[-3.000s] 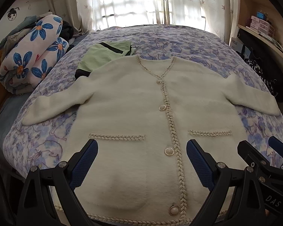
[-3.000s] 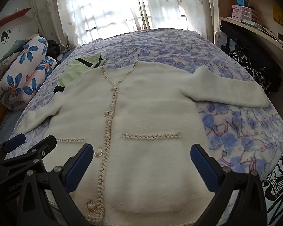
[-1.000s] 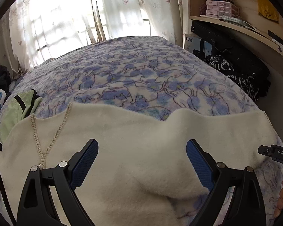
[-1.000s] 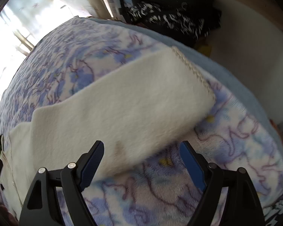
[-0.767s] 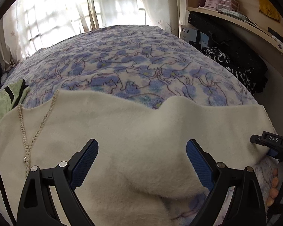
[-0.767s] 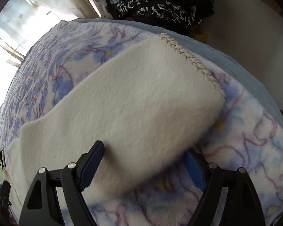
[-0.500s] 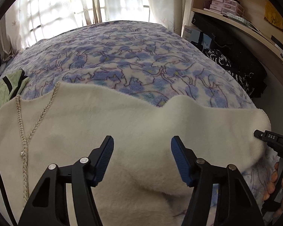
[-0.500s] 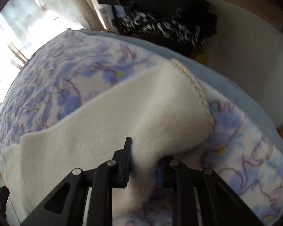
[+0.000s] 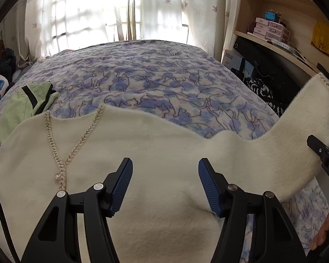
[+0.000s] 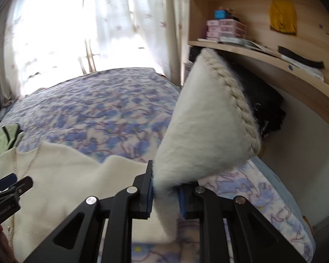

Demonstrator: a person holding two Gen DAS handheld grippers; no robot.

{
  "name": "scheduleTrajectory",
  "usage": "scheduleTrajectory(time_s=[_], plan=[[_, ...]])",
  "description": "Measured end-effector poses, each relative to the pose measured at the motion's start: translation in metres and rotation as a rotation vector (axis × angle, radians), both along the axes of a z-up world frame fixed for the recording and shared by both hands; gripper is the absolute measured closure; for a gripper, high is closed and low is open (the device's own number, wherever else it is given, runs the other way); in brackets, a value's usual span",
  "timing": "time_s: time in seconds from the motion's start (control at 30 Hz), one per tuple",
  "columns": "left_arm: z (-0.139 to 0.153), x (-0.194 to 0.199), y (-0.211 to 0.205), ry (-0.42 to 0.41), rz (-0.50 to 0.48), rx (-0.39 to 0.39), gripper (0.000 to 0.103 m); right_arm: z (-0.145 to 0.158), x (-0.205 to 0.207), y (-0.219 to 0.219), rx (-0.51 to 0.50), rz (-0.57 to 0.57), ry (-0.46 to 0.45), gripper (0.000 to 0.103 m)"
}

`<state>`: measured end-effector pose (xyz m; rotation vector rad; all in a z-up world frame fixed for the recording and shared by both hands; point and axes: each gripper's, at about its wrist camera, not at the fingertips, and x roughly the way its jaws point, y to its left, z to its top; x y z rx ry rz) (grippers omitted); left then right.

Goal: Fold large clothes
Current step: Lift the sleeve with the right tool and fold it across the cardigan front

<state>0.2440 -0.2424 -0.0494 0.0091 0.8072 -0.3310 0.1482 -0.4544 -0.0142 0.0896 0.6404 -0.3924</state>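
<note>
A cream fuzzy cardigan (image 9: 155, 153) with braided trim and pearl buttons lies face up on the bed. My left gripper (image 9: 165, 184) is open, its jaws partly narrowed, low over the right shoulder area. My right gripper (image 10: 165, 194) is shut on the cardigan's right sleeve (image 10: 199, 118) and holds it lifted off the bed, braided cuff up. In the left wrist view the raised sleeve (image 9: 304, 122) rises at the far right, with the right gripper's body below it. The cardigan's lower half is out of view.
The bed (image 9: 147, 74) has a blue-and-white cat-print cover. A green garment (image 9: 22, 105) lies left of the collar. Wooden shelves (image 10: 263, 50) with boxes and dark clothes (image 10: 265, 107) stand close on the right. Curtained window (image 9: 111, 11) behind.
My right gripper closed on the sleeve near the cuff and raised it off the bed. My left gripper's jaws narrowed while staying over the shoulder.
</note>
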Motion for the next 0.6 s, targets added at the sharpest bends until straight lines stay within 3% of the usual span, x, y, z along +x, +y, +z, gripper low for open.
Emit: scheduleTrajectory(time_s=[0.2,0.33,0.47,0.6], plan=[[0.013,-0.005,0.035,-0.006,0.031,-0.013,0.042,0.009,0.007,0.064,-0.046,0.132,-0.015,0.086],[0.014,-0.009,0.069,0.009,0.073,-0.022,0.042,0.005,0.012,0.108,-0.026,0.23,-0.008,0.086],[0.003,-0.013,0.108,0.051,0.111,-0.022,0.042,-0.012,0.02,0.158,0.001,0.325,0.028,0.086],[-0.022,-0.015,0.146,0.12,0.155,-0.007,0.042,-0.049,0.026,0.211,0.023,0.409,0.116,0.086]])
